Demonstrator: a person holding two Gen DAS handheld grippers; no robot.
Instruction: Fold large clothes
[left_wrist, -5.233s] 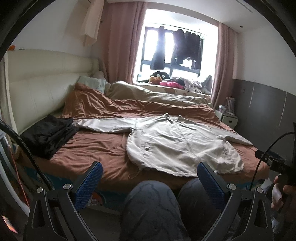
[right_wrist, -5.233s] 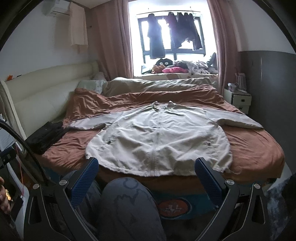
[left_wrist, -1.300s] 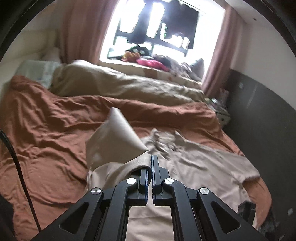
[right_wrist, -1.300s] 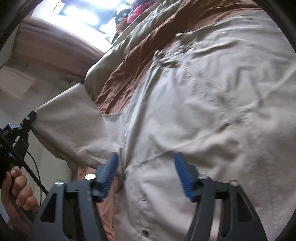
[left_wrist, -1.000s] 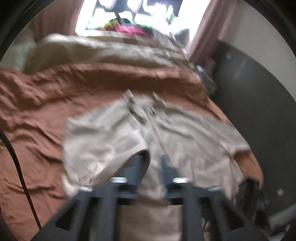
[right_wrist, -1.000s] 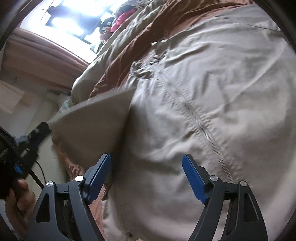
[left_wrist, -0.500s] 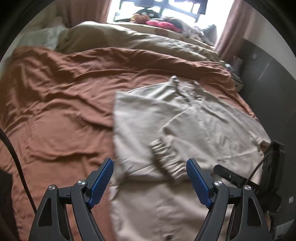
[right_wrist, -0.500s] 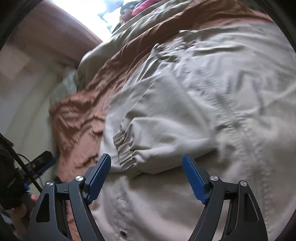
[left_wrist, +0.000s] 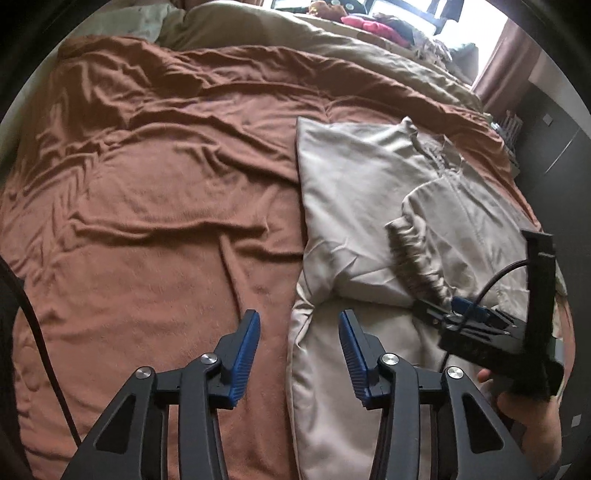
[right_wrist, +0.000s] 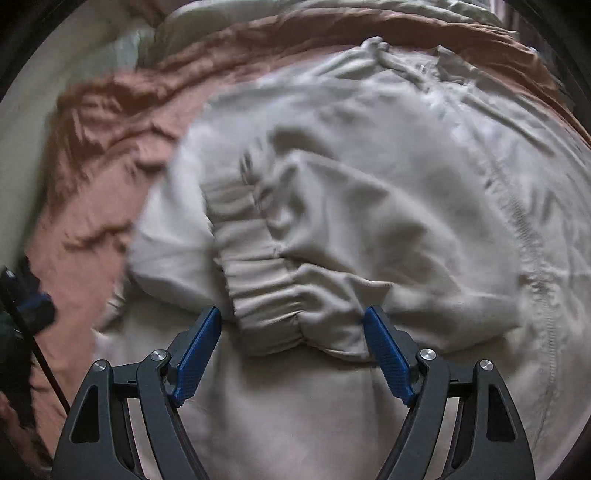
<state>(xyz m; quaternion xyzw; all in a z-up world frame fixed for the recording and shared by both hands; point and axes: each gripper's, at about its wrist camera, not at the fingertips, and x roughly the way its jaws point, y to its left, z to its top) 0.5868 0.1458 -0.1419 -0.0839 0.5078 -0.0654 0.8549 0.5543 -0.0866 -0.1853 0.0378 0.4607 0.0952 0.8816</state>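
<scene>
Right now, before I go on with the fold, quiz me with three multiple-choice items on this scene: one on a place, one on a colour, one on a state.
1. Where does the elastic cuff lie?
A. on the jacket's front
B. hanging off the bed
C. under the pillow

2. What colour is the bed cover?
A. navy
B. rust brown
C. white

3. How stand the left gripper and right gripper?
A. both open, holding nothing
B. both shut on cloth
C. left shut, right open

Answers:
1 A: the sleeve is folded in over the beige jacket, cuff resting on its chest.
2 B: the rumpled cover beside the jacket is rust brown.
3 A: blue pads stand apart in both wrist views, with no cloth between them.
</scene>
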